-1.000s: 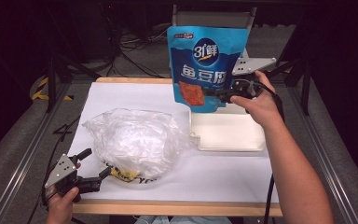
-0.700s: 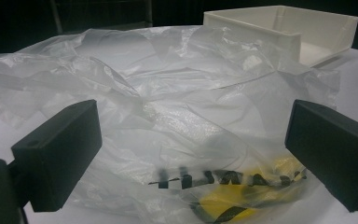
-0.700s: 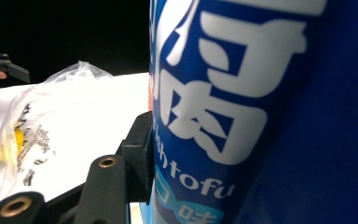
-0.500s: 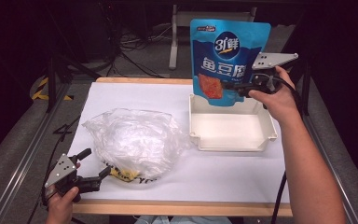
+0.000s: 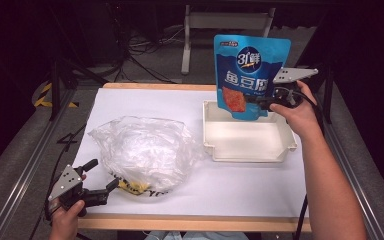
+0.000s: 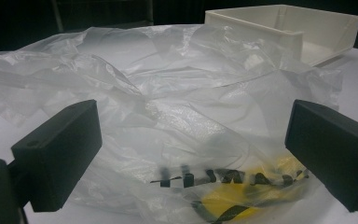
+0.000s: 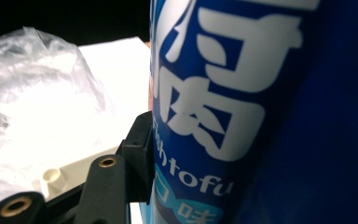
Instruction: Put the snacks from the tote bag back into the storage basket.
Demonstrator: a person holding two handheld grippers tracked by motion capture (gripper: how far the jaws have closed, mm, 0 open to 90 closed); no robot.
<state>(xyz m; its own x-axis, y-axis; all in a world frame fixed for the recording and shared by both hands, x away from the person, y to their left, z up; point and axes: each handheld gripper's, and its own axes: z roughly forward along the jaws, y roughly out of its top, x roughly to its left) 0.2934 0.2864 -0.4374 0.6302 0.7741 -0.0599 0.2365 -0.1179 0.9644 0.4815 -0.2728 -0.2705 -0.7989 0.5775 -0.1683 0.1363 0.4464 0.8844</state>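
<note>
A tall blue snack pouch [image 5: 250,75] with white lettering hangs upright over the far edge of a white tray [image 5: 215,145]. My right gripper [image 5: 260,104] is shut on the pouch's lower right side; the pouch [image 7: 242,107] stands close against one black jaw in the right gripper view. A crumpled clear plastic bag [image 5: 145,150] with yellow and black print lies at the table's left. My left gripper [image 5: 102,180] stands open at the bag's near left corner, and the bag [image 6: 177,121] lies between and beyond its jaws, not touched by them.
The white tray [image 6: 284,23] is empty inside and sits right of the bag. The table [image 5: 145,102] is covered in white paper with a wooden front edge [image 5: 195,222]. Dark floor, cables and a metal stand [image 5: 230,20] lie beyond the far edge.
My right gripper has carried the blue pouch to the right and slightly up, uncovering the white tray. The left gripper and the plastic bag have stayed put.
</note>
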